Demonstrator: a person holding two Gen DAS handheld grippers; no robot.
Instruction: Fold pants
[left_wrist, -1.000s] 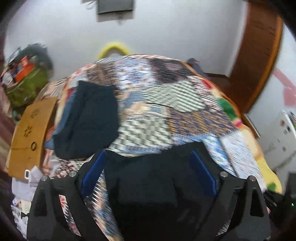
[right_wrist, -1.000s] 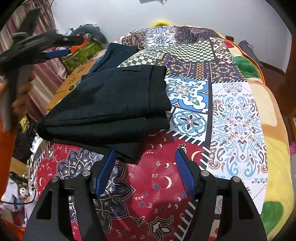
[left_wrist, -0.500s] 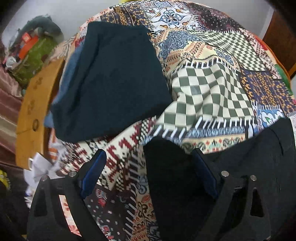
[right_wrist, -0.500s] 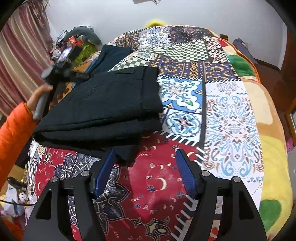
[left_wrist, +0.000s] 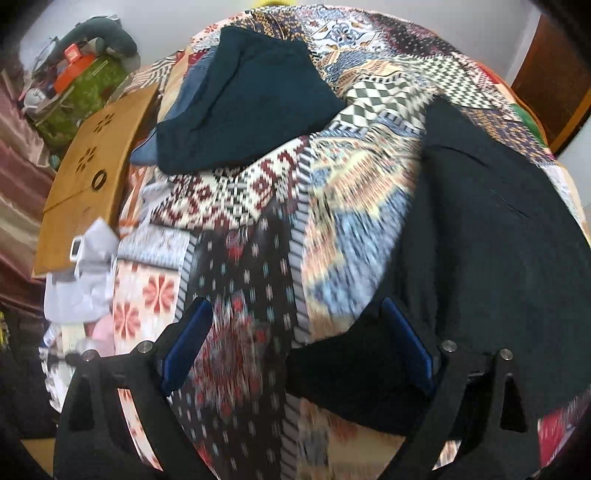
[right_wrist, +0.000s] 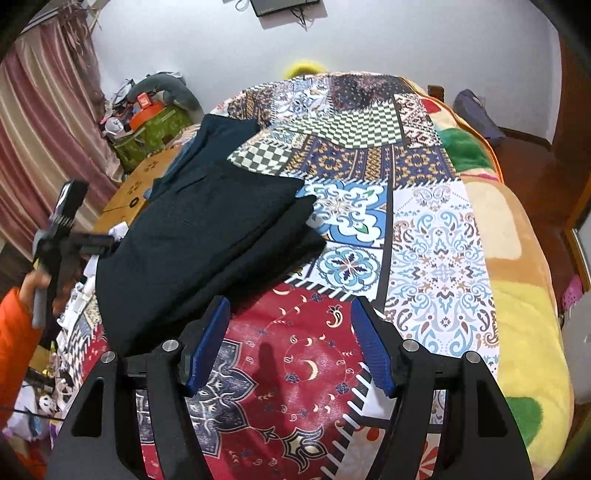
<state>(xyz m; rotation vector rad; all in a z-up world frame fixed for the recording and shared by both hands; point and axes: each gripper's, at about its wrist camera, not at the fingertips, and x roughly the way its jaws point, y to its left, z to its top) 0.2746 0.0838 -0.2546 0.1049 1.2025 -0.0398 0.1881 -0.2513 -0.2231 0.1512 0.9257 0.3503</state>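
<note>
Black pants (right_wrist: 207, 243) lie folded in layers on the patchwork bedspread (right_wrist: 436, 236). In the left wrist view they (left_wrist: 491, 251) fill the right side. My left gripper (left_wrist: 295, 343) is open and empty, low over the bedspread, with its right finger over the pants' near edge. It shows in the right wrist view (right_wrist: 62, 236) at the far left, beside the pants. My right gripper (right_wrist: 290, 343) is open and empty, just in front of the pants' near corner.
A second folded dark garment (left_wrist: 243, 99) lies further back on the bed, also in the right wrist view (right_wrist: 218, 136). A wooden board (left_wrist: 92, 173), white clutter (left_wrist: 85, 280) and a green bag (left_wrist: 81, 88) stand left of the bed.
My left gripper has swung left and down, off the pants, which now lie at its right. My right gripper has drawn back slightly and stays open.
</note>
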